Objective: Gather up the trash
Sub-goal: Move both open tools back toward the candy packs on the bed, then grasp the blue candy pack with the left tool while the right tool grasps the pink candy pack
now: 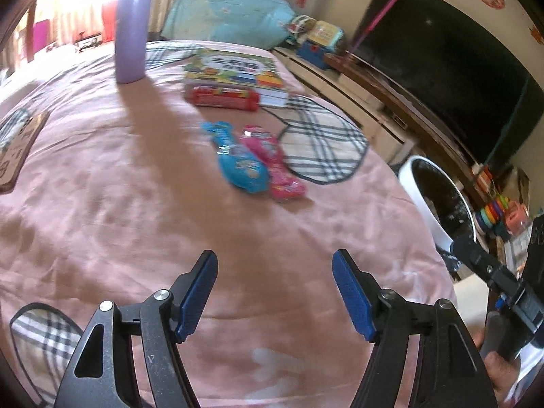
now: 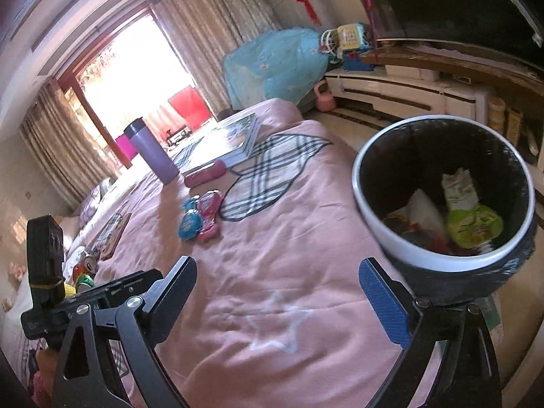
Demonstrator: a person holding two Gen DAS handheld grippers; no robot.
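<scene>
A blue snack wrapper (image 1: 240, 165) and a pink snack wrapper (image 1: 274, 163) lie side by side on the pink bedspread (image 1: 136, 204). They also show in the right wrist view, blue (image 2: 189, 219) and pink (image 2: 207, 214). A white-rimmed trash bin (image 2: 442, 200) with a black liner stands beside the bed and holds a green wrapper and paper; it also shows in the left wrist view (image 1: 438, 197). My left gripper (image 1: 275, 292) is open and empty, well short of the wrappers. My right gripper (image 2: 278, 295) is open and empty, left of the bin.
A purple tumbler (image 1: 132, 30) stands at the far side of the bed. A stack of books (image 1: 234, 74) with a red case (image 1: 224, 98) in front lies beyond the wrappers. A TV (image 1: 442, 61) on a low cabinet runs along the right.
</scene>
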